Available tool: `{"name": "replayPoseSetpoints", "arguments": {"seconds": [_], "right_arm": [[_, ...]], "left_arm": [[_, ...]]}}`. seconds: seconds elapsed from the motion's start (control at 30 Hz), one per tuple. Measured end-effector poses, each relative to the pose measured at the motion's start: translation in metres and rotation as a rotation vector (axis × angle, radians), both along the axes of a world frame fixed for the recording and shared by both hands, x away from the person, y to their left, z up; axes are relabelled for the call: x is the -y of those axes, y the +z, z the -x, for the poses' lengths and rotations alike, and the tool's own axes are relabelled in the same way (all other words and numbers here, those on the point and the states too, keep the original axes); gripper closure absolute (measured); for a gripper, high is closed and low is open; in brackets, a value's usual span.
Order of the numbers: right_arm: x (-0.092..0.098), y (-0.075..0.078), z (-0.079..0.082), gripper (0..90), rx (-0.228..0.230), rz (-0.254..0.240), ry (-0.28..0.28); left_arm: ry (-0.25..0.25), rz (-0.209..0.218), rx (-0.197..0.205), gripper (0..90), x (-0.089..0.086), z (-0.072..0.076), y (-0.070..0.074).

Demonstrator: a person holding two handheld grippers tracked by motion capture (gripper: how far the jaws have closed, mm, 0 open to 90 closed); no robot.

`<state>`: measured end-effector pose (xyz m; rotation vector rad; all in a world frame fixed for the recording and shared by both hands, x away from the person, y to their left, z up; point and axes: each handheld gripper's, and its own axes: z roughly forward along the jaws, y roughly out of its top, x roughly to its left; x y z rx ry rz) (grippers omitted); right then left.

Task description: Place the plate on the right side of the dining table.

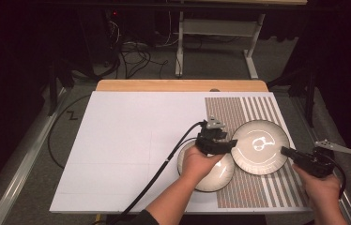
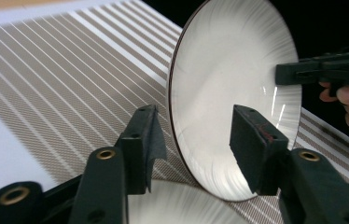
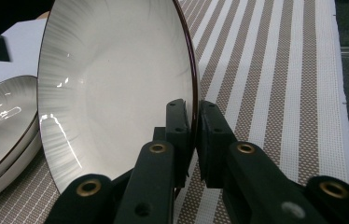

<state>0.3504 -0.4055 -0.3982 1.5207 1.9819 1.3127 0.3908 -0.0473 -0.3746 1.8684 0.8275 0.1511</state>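
A white plate with a dark rim (image 1: pixel 260 146) (image 2: pixel 228 70) (image 3: pixel 116 79) stands tilted on the striped mat (image 1: pixel 258 110). My right gripper (image 1: pixel 284 151) (image 3: pixel 195 121) is shut on its right rim, one jaw on each face. My left gripper (image 1: pixel 230 143) (image 2: pixel 196 135) is open at the plate's opposite edge; the rim runs between its jaws and neither pad presses on it. Below my left hand lies a second plate (image 1: pixel 211 173) (image 2: pixel 177 205), which in the right gripper view looks like a low stack (image 3: pixel 0 121). The tilted plate overlaps its edge.
The striped mat covers the right part of a white board (image 1: pixel 131 140) on a wooden table (image 1: pixel 178 85). The left gripper's black cable (image 1: pixel 164 161) runs across the board toward the front edge. Beyond the table are desk legs and cables on the floor.
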Motion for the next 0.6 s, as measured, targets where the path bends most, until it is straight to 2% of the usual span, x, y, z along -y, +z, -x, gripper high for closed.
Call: {"name": "replayPoseSetpoints", "arguments": {"seconds": [0.17,0.27,0.4,0.6], "right_arm": [[-0.003,0.002,-0.006,86.2,-0.014,0.008,-0.004],[-0.005,0.002,-0.010,85.7,-0.028,0.013,-0.008],[-0.006,0.001,-0.016,85.0,-0.048,0.018,-0.017],[-0.006,-0.003,-0.024,84.2,-0.080,0.019,-0.027]], "left_arm": [[-0.014,0.019,0.052,41.5,-0.031,0.017,0.003],[-0.009,0.021,0.096,37.0,-0.051,0.030,0.003],[0.017,0.049,0.112,30.7,-0.080,0.042,0.002],[0.069,0.057,0.147,18.7,-0.124,0.061,-0.002]]}}
